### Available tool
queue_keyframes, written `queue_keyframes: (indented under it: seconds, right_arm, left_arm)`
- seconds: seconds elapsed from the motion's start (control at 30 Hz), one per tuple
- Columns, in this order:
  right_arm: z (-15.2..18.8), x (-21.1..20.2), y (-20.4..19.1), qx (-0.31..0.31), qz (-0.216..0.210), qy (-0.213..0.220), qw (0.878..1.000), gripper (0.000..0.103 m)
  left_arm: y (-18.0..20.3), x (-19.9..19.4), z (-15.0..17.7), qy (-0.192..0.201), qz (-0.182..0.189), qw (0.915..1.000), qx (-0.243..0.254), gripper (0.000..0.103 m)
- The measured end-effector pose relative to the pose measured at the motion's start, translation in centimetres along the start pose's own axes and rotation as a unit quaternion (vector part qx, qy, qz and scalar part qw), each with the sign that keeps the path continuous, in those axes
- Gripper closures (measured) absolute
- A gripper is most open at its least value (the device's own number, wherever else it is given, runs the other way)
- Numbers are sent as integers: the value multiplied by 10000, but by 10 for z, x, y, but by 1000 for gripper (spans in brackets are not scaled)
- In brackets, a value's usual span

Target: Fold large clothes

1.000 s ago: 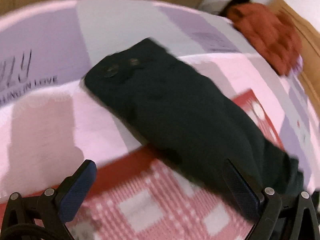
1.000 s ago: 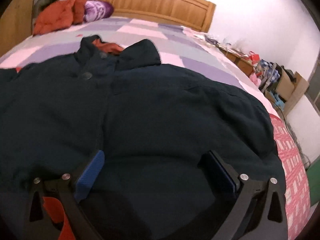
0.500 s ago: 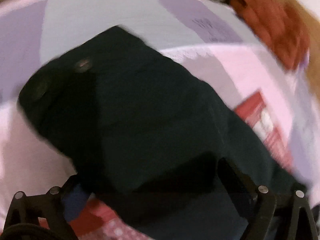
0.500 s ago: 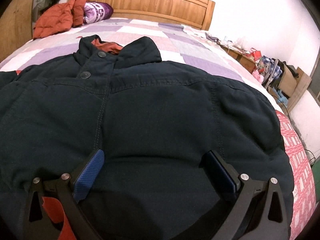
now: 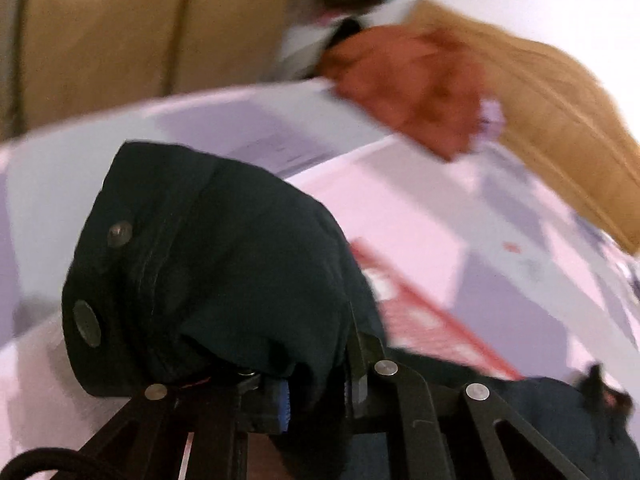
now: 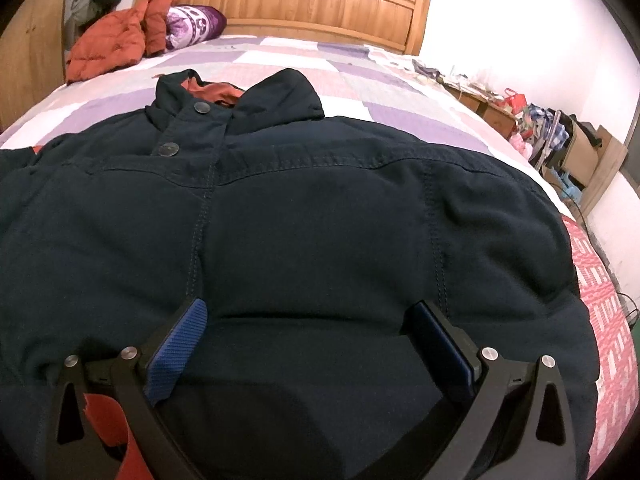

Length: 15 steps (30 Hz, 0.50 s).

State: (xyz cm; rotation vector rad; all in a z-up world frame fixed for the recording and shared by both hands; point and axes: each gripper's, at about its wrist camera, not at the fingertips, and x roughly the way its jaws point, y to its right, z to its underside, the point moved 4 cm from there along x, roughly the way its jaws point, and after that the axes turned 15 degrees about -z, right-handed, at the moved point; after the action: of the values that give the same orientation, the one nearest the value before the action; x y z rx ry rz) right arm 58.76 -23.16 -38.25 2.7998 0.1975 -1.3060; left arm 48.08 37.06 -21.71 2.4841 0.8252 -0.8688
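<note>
A bed (image 6: pixel 280 64) with a patchwork cover of pink, lilac and pale grey squares fills both views, with a red-and-white checked cloth (image 6: pixel 600 288) along its right edge in the right wrist view. A carved wooden headboard (image 6: pixel 304 4) runs across the top of that frame.

The dark navy jacket (image 6: pixel 320 240) lies spread flat on the bed and takes up most of the right wrist view from the centre down. Its collar (image 6: pixel 276 96) sits at upper centre, showing an orange lining, with two round snap buttons just below and to the left of it. In the left wrist view one sleeve (image 5: pixel 224 264) of the jacket is bunched up in the lower left and centre of the frame, lifted off the cover, with two metal snaps showing on its cuff end.

An orange padded coat (image 6: pixel 116 40) is heaped in the upper left of the right wrist view, touching a purple patterned pillow (image 6: pixel 196 24) to its right. In the left wrist view the coat shows blurred at upper right.

The left gripper (image 5: pixel 316 384) at the bottom centre of its frame is clenched on the sleeve, with dark cloth pinched between the pads. The right gripper (image 6: pixel 316 344) at the bottom of its frame is released, its blue pads (image 6: pixel 176 348) spread wide apart over the jacket's lower front, with nothing pinched between them.
</note>
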Motion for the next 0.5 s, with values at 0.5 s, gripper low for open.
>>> queue_keyframes:
  seconds: [0.5]
  right_arm:
    - [-12,-64,10,-226,-205,370,9988,2]
  left_arm:
    - [302,-142,128,33,2212,9474,2311,91]
